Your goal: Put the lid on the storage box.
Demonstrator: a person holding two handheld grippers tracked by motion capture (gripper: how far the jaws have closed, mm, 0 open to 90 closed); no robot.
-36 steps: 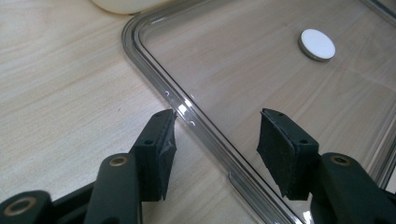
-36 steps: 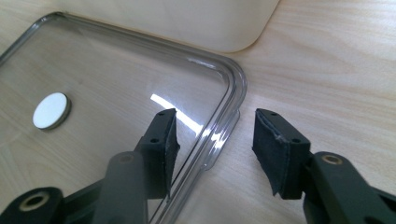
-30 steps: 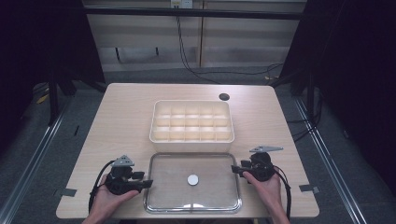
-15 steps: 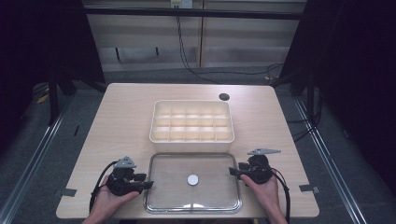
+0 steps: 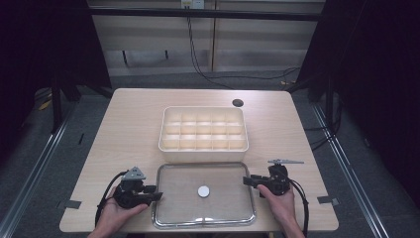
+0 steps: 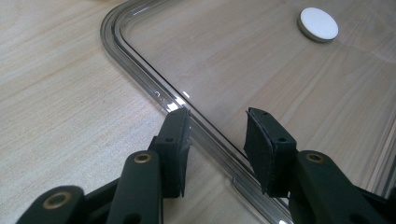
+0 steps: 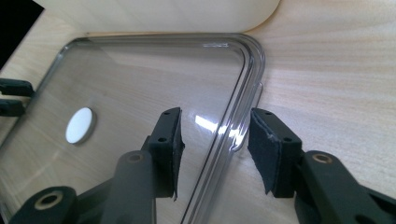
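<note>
Clear lid flat on the table, at the lower middle of the high view.

The clear lid (image 5: 218, 208) was a transparent rectangle with rounded corners and a raised double rim, and the wood grain showed through it. It lay flat, with its far long edge just beside the near wall of the cream compartment box (image 5: 203, 130). A small white round knob (image 5: 203, 191) stood at its centre. In the left gripper view the rim ran diagonally from the upper left to the lower right; in the right gripper view one rounded corner was at the upper right.
</note>
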